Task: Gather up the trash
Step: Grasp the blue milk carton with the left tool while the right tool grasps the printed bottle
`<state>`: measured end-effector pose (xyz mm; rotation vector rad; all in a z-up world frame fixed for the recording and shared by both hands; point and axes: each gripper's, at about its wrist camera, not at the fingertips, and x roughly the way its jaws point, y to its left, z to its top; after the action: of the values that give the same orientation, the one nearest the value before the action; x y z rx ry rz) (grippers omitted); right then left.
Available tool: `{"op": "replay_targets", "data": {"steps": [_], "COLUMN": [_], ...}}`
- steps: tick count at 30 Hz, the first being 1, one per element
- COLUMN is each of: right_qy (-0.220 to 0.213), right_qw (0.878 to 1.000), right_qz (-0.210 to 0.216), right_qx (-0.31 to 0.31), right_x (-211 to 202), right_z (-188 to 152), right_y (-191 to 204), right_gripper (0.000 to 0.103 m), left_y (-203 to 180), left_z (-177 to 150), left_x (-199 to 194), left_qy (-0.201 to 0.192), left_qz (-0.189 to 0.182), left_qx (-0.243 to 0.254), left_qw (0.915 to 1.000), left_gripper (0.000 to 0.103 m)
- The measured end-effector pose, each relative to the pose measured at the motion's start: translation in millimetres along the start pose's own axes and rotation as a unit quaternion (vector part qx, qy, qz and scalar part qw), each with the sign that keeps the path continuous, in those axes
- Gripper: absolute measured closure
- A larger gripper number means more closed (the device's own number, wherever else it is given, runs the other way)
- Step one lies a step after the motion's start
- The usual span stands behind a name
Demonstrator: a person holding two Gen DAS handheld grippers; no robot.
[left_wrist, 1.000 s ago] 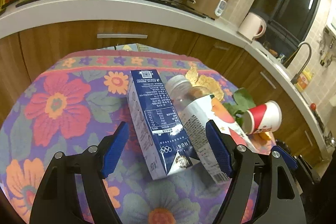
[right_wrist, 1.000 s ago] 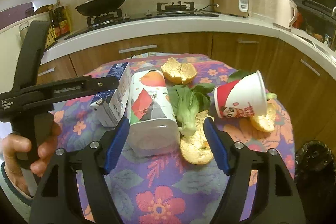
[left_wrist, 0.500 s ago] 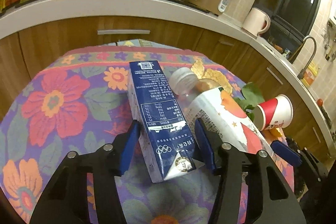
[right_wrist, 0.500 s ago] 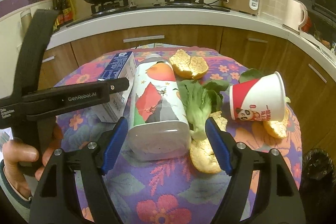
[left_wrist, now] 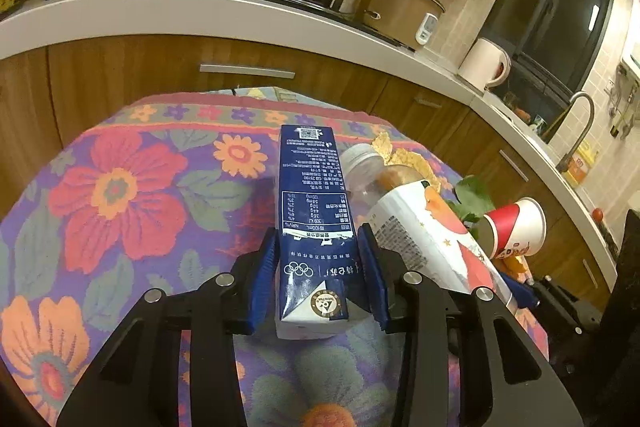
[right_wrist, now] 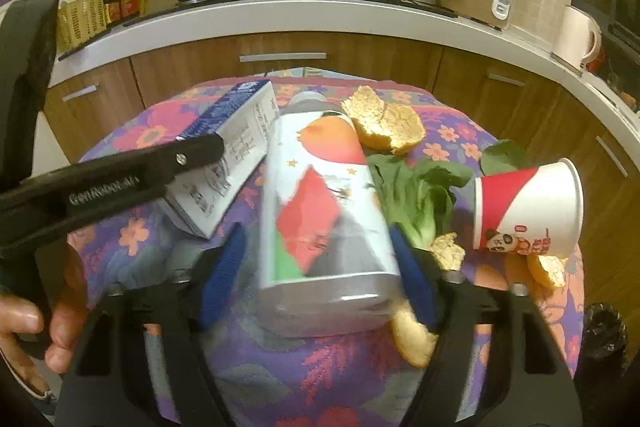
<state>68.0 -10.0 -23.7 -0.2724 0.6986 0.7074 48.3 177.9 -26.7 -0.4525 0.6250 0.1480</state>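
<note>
Kitchen table [left_wrist: 120, 163], trash lying flat: our left gripper [left_wrist: 320, 279] closing around carton [left_wrist: 310, 223], right gripper [right_wrist: 316, 279] closing around bottle [right_wrist: 324, 211], neither lifted yet.

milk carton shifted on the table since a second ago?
Yes. In the left wrist view the milk carton has swung from slanting to running straight away from the camera, its far end now further from the bottle. The left claw is closing around it.
</note>
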Motion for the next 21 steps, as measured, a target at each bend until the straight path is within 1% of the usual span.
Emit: {"op": "replay_targets", "data": {"steps": [4,7,10,14,18,21], "right_qy": [-0.001,-0.003,-0.001,-0.002,-0.005,-0.003], "right_qw": [1.000,1.000,1.000,0.999,0.999,0.999], "right_qz": [0.010,0.015,0.008,0.005,0.008,0.002], "right_qx": [0.017,0.025,0.028,0.040,0.049,0.042], "right_x": [-16,-35,-59,-89,-102,-102], "right_z": [-9,-19,-38,-66,-82,-85], "right_y": [-3,-2,0,-2,-1,3], "right_gripper": [0.045,0.045,0.045,0.045,0.044,0.044], "left_y": [0,-1,-1,-3,-6,-11], "left_z": [-1,-4,-13,-25,-36,-41], "left_x": [-2,-9,-20,-40,-55,-58], "left_qy": [0.001,0.007,0.021,0.035,0.047,0.047], "left_qz": [-0.001,-0.010,-0.010,-0.023,-0.028,-0.024], "left_qx": [0.006,0.011,0.024,0.043,0.063,0.079], "left_qw": [1.0000,0.9999,0.9994,0.9982,0.9965,0.9955], "left_gripper": [0.067,0.067,0.067,0.067,0.066,0.065]}}
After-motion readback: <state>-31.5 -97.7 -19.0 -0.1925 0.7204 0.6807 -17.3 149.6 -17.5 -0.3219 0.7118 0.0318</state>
